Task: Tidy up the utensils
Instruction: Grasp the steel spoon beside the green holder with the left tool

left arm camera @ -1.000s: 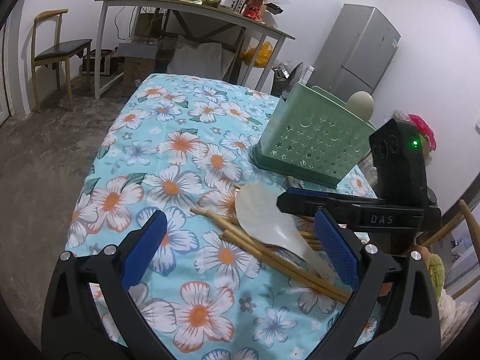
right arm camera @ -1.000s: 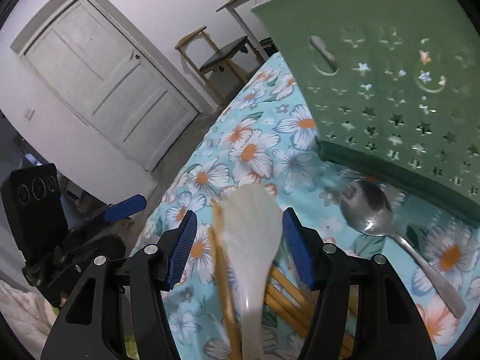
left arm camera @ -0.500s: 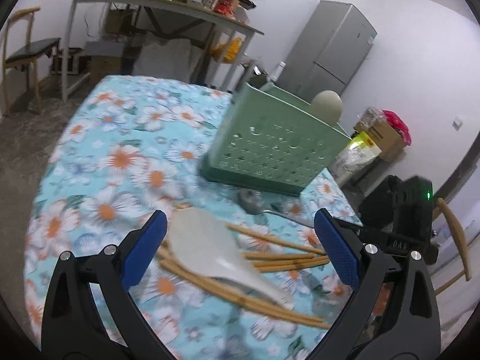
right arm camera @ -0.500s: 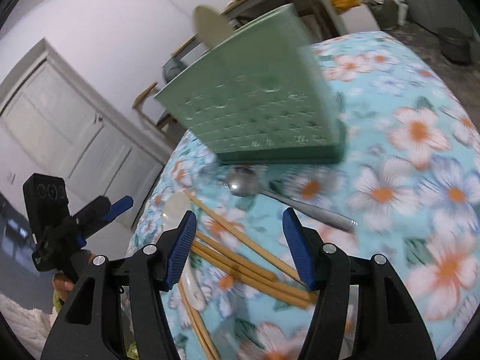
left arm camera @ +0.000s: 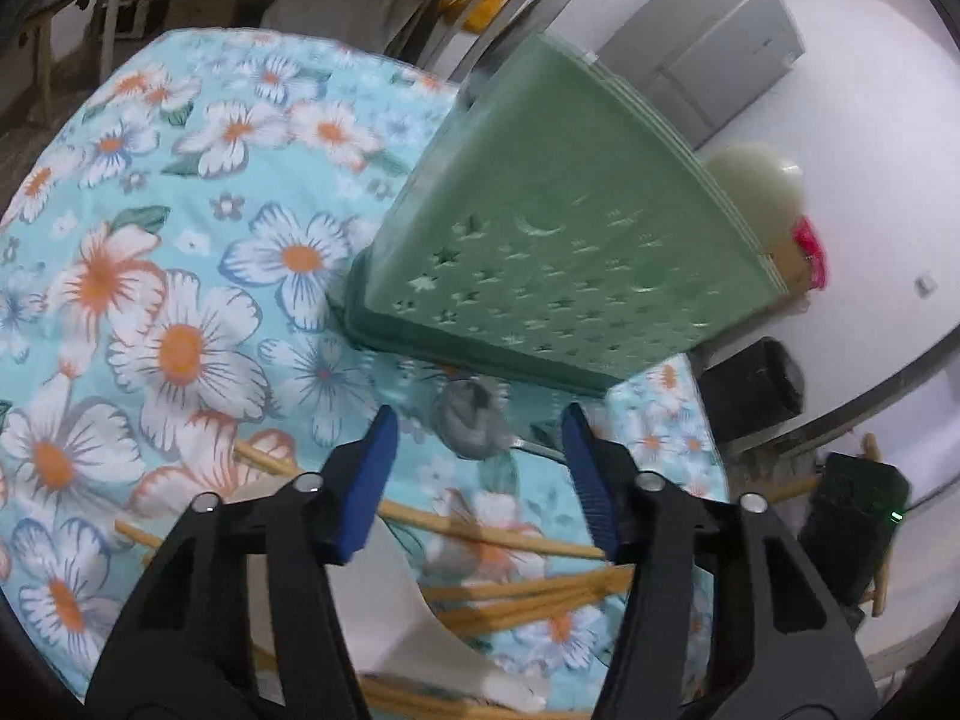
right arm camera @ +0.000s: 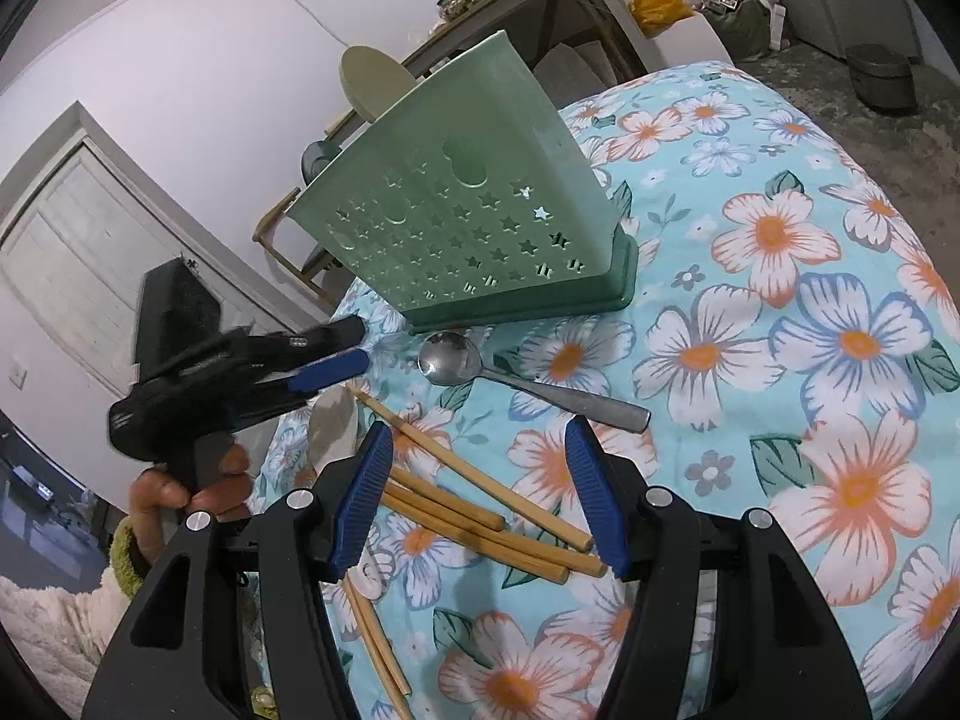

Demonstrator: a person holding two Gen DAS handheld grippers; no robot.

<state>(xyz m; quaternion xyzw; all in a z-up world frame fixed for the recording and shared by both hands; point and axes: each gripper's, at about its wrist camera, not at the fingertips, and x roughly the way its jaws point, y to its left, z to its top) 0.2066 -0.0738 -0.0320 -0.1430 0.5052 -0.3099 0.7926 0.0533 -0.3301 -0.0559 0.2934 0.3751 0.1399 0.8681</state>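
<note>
We have both tools empty. Left tool (left arm camera: 477, 444) is spread wide over the metal spoon (right arm camera: 450, 358), nothing between the jaws. Right tool (right arm camera: 477, 462) is also spread, hanging above the chopsticks (right arm camera: 480, 525), gripping nothing.

Progress: barely started, we judge. The green holder (right arm camera: 474, 240) stands on the floral-cloth worktop (right arm camera: 840, 300) and already has one pale round-headed utensil (right arm camera: 372, 81) sticking up out of it; which compartment, we cannot tell. Everything else is loose on the cloth:
- spoon, bowl just beside the holder's base, handle pointing away from it
- several chopsticks in a crossed pile near the spoon, one more pair lying apart toward the near edge
- white rice paddle (left arm camera: 390, 588), partly under the left tool, lying over some chopsticks

So we count spoon, paddle and all chopsticks as left to go into the holder. Next pick looks like the spoon for the left tool, since it frames it.

Writing: none we can read. Holder has only star, moon and round cutouts, no brand. Left tool body in the right view shows a small blurred marking, illegible. Green LED on the right tool's body (left arm camera: 858, 531).
</note>
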